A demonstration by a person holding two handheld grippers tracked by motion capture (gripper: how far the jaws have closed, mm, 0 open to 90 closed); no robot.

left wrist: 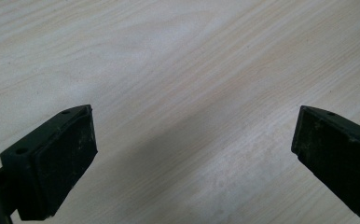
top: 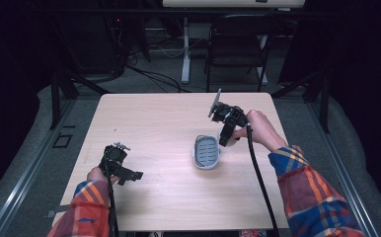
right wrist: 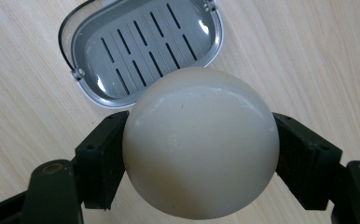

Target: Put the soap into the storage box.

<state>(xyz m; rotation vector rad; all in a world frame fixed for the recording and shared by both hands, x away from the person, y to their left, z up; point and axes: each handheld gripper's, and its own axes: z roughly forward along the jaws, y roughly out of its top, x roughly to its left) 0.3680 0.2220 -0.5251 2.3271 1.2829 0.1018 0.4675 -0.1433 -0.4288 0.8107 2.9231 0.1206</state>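
The soap [right wrist: 200,144], a round cream-white bar, sits clamped between the two black jaws of the right gripper [right wrist: 200,154], low in the centre of the right gripper view; each pad presses on one side of it. Just beyond it, in the upper middle of that view, lies the soap dish [right wrist: 143,46], a grey tray with rows of slots in its floor and a clear rim, resting flat on the pale wooden worktop [right wrist: 24,116]. The soap overlaps the dish's near edge in that view and hangs above the worktop, not inside the dish.

In the high view the right gripper [top: 226,141] is right of centre, pointing down, just beside the upper right edge of the soap dish [top: 207,152], which lies near the middle of the worktop [top: 169,118].

The left gripper [top: 135,176] is at the lower left of the high view, well apart from the dish. In the left gripper view its jaws stand wide, released, with bare wood between them.
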